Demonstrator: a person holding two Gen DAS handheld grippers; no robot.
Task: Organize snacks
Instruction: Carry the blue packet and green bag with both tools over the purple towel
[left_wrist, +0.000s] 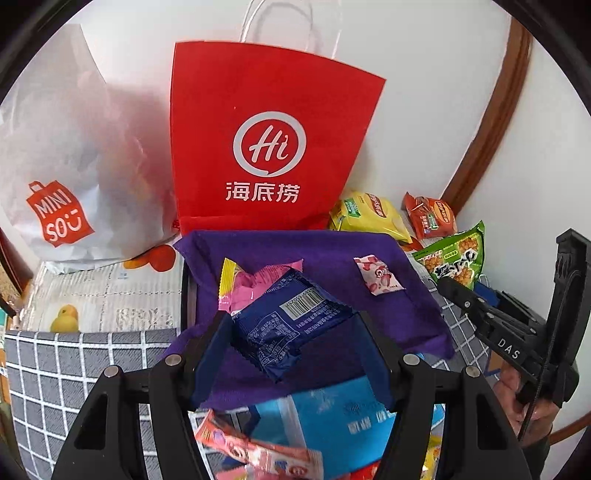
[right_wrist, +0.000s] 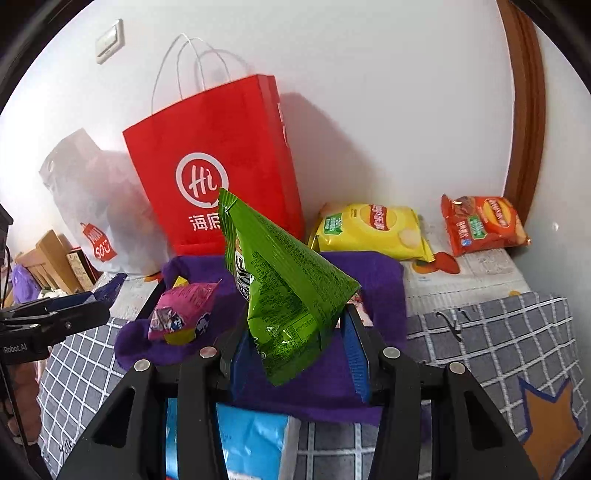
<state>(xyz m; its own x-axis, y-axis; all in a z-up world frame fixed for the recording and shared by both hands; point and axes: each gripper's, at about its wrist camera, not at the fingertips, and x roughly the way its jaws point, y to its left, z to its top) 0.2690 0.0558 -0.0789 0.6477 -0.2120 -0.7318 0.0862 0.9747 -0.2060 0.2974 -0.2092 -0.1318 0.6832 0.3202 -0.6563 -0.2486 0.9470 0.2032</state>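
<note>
My left gripper (left_wrist: 291, 322) is shut on a dark blue snack packet (left_wrist: 295, 325) and holds it above a purple cloth-lined tray (left_wrist: 332, 247). On the cloth lie a pink packet (left_wrist: 255, 284) and a small pink-and-white candy packet (left_wrist: 378, 277). My right gripper (right_wrist: 295, 326) is shut on a green snack bag (right_wrist: 284, 288), which stands up over the same purple tray (right_wrist: 380, 280). The pink packet (right_wrist: 183, 310) lies to its left. The left gripper (right_wrist: 98, 306) shows at the left edge with the blue packet's tip in it.
A red paper bag (left_wrist: 273, 140) and a white Miniso bag (left_wrist: 62, 166) stand behind the tray against the wall. A yellow chip bag (right_wrist: 373, 229) and an orange chip bag (right_wrist: 484, 225) lie at the back right. A light blue packet (left_wrist: 351, 417) and a red stick packet (left_wrist: 258, 450) lie near me.
</note>
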